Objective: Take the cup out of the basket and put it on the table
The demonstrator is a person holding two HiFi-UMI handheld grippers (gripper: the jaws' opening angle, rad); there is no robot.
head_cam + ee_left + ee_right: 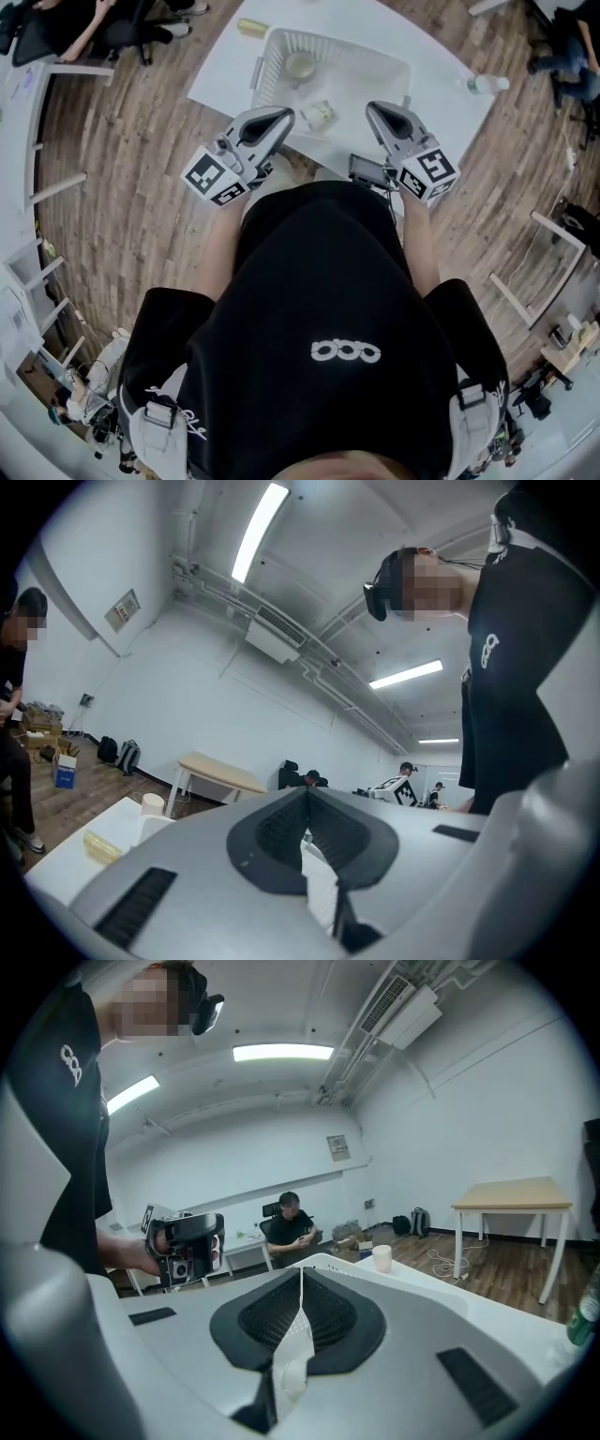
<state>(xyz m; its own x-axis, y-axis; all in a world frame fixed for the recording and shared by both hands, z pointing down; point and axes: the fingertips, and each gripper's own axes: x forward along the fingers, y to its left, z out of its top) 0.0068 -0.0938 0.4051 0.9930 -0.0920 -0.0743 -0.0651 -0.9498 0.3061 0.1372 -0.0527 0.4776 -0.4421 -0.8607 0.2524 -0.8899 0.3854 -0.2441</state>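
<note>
Nothing of the job is done yet, as far as I can see. The cup (300,66) appears to stand upright inside the white basket (265,56), toward its far left corner. Lifting it out and setting it down on the bench (225,80) are both left to do.

The left tool (284,114) and the right tool (375,108) are both clenched on nothing. They hang at the near edge of the basket, one to each side, well short of the cup.

A second, small pale item (319,114) lies in the basket by its near wall; I can't tell what it is. Outside the basket, a yellowish object (249,26) rests at the bench's far edge and a bottle (487,84) lies at the right.
</note>
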